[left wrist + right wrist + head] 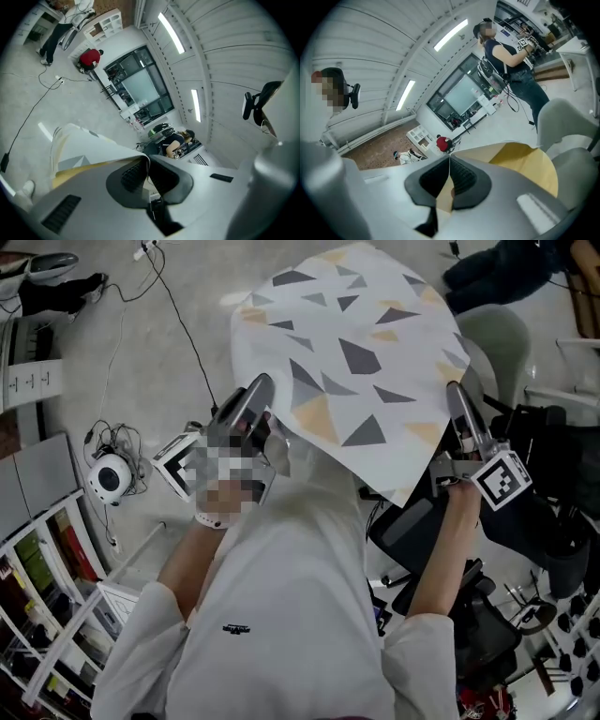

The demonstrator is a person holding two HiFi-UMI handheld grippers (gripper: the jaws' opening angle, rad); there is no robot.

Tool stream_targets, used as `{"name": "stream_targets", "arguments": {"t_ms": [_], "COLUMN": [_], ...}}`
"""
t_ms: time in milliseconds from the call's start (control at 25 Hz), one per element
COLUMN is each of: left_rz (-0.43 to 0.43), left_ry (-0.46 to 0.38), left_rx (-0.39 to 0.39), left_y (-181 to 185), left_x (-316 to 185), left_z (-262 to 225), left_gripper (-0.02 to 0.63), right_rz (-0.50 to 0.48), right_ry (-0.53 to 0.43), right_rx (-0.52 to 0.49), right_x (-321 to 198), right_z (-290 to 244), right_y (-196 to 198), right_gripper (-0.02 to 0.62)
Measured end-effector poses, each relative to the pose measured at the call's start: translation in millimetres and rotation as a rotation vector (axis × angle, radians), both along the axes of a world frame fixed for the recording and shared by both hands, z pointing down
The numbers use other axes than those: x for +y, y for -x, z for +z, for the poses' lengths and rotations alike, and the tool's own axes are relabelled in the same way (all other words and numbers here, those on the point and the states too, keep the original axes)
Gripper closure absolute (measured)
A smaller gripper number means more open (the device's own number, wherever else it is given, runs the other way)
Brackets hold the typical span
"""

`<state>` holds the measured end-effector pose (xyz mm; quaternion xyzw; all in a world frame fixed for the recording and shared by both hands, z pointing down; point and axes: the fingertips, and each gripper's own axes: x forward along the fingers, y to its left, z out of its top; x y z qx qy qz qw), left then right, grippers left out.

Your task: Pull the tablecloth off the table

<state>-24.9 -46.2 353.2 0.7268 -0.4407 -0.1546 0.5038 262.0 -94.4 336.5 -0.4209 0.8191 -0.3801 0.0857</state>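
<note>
White tablecloth (356, 362) with grey and yellow triangles hangs in the air in front of the person, spread out towards 12 o'clock over the floor (112, 381). The left tool (261, 390) is clenched on its near edge at 9 o'clock, and the right tool (457, 397) is clenched on the same edge at 3 o'clock; each gripper view shows a thin fold of cloth pinched between closed pads. Between the two tools the near edge sags to a point at about 5 o'clock. The far corner reaches the top of the head view. Bare floor lies open at 10 and 11 o'clock, crossed only by a thin black cable (183, 320). A pale chair (502, 338) and a dark office chair (417, 526) crowd the cloth's edge from 2 to 5 o'clock.
</note>
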Motion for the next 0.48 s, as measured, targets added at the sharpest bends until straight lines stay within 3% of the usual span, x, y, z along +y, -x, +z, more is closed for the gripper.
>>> {"name": "stream_targets", "arguments": {"t_ms": [480], "left_rz": [0.076], "left_ry": [-0.332], "left_rx": [0.030], "left_y": [67.0], "left_x": [-51.0], "left_z": [-151.1], "left_gripper": [0.586], "right_rz": [0.034], "right_ry": [-0.264], "right_rx": [-0.116], "right_x": [-5.9], "right_z": [-149.5], "right_y": [72.7], "right_gripper": [0.584]}}
